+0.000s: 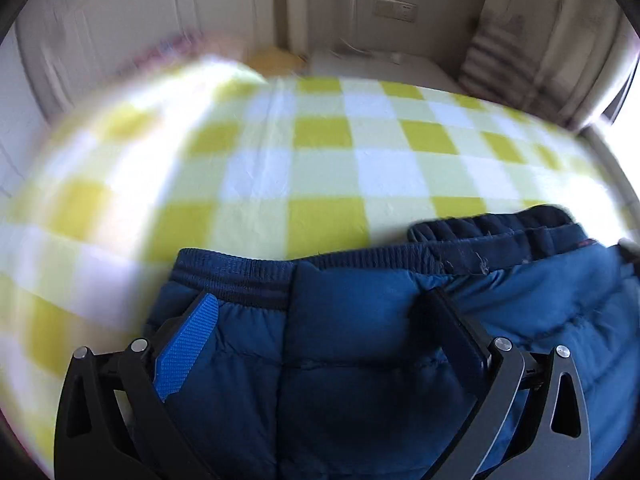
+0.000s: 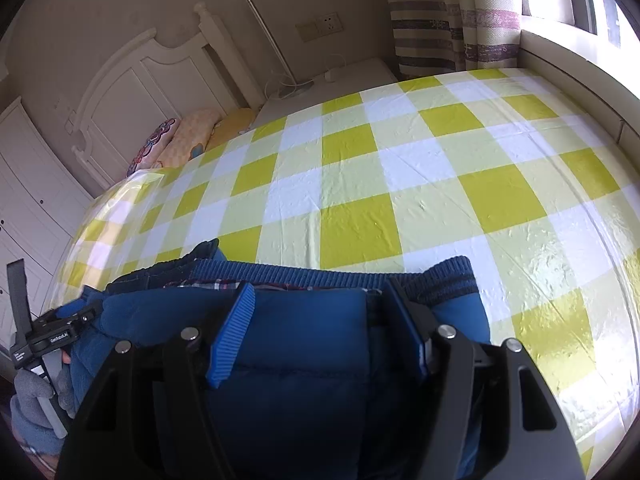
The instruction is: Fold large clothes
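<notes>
Two claws sit at the ribbed waistband of the padded blue trousers, which lie at the near edge of the bed on its yellow-and-white checked sheet. The right claw has its fingers spread about as wide as the flat front panel, one on each side of it. They look pressed into the padding, but I cannot tell whether they pinch any cloth. The left claw is spread wider, its fingers resting on or just above the trousers below the waistband, with nothing clearly gripped.

The main risk, as I judge it, is a shallow grip. The fabric is thick, slick and quilted, so a claw that closes on the top layer alone could lift only the shell, and the fold would bunch or slide. With the two claws at uneven spreads, the waistband could also come up skewed. The trousers hang over the near edge, so a slip could drag them off the bed.

Much is hidden. The legs fall below both views, so how far the fold has got is unclear. The left view is smeared by motion, mostly at its left. In the right view the left claw shows only as a body at the far left edge.
</notes>
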